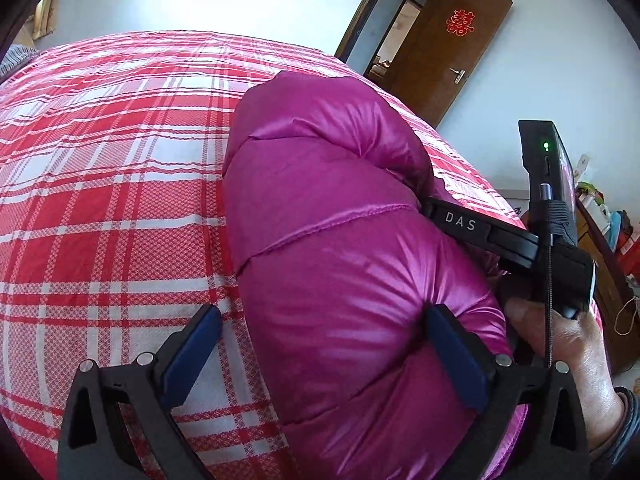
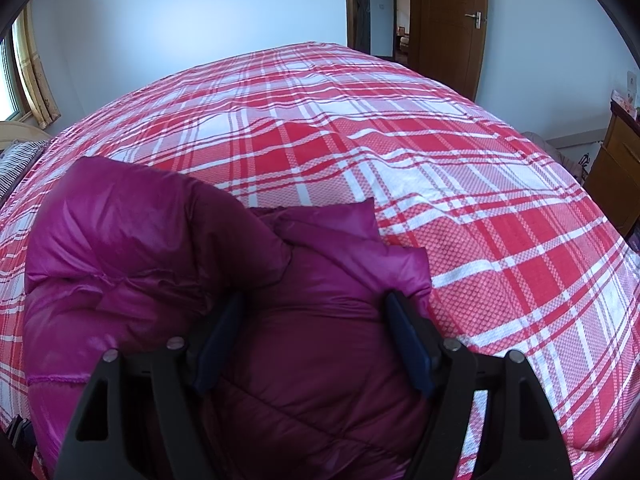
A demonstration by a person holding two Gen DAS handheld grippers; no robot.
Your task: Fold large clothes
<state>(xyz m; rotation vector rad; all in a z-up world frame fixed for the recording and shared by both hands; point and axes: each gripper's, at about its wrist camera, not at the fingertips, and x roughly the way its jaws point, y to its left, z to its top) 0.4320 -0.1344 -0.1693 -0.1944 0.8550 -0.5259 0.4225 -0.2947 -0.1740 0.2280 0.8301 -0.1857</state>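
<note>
Both wide-spread grippers, left gripper (image 1: 320, 344) and right gripper (image 2: 316, 340), straddle a glossy, puffy magenta quilted jacket (image 1: 332, 240) on a red-and-white plaid woven bedspread (image 2: 440, 152); wooden door (image 2: 448, 28) at one o'clock.

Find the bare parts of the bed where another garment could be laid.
The plaid sheet lies bare from the purple jacket to the far edge by the door, and on its right. It is crowded near the camera, where both grippers meet the jacket.
</note>
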